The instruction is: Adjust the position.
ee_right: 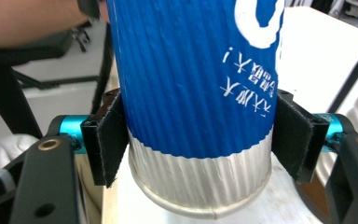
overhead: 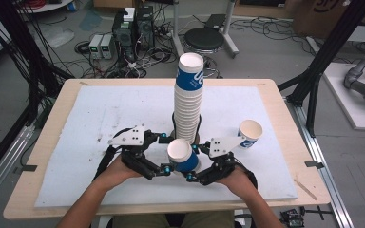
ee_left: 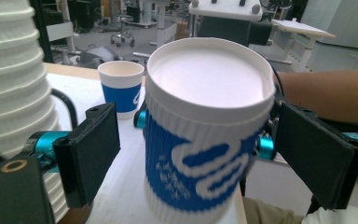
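We see the right gripper (ee_right: 198, 140) clamped on a blue-and-white paper cup (overhead: 183, 156) near its base — the left gripper (ee_left: 198, 154) stands wide open around it, pads clear.

The held cup (ee_left: 205, 135) is ribbed matt paper, blue-printed, with a smooth white rim; the stack of cups (overhead: 188, 107) looks likewise corrugated; the surface (overhead: 100, 118) wears rough white foam over a pale wooden edge.
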Action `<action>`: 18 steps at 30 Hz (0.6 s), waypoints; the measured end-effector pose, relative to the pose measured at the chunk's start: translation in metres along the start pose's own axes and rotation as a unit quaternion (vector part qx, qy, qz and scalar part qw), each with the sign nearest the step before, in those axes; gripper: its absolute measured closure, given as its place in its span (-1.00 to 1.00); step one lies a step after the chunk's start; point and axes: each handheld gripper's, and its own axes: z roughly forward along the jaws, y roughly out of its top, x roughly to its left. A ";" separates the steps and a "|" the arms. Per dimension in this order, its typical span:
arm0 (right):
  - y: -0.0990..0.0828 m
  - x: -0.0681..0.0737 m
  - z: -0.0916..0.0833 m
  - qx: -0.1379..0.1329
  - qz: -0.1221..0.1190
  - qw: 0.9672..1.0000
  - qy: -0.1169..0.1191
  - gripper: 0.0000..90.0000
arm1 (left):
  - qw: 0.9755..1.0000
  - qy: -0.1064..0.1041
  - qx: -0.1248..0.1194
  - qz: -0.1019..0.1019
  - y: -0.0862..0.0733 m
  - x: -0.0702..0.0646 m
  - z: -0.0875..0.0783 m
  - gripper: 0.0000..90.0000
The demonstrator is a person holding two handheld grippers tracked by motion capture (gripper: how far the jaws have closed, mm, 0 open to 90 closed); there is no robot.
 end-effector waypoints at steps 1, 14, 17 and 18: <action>0.001 -0.001 -0.001 0.006 -0.005 1.000 -0.003 -0.38 | 1.000 0.001 0.000 -0.002 0.000 0.000 -0.003 -0.69; 0.033 -0.005 0.004 0.135 -0.058 0.989 -0.015 -0.38 | 0.998 0.019 0.060 0.008 0.018 0.002 -0.026 -0.69; 0.042 -0.005 0.008 0.172 -0.070 0.982 -0.017 -0.38 | 0.997 0.018 0.074 0.008 0.021 0.002 -0.025 -0.69; 0.044 -0.006 0.009 0.181 -0.073 0.981 -0.017 -0.38 | 0.997 0.018 0.080 0.007 0.022 0.002 -0.024 -0.69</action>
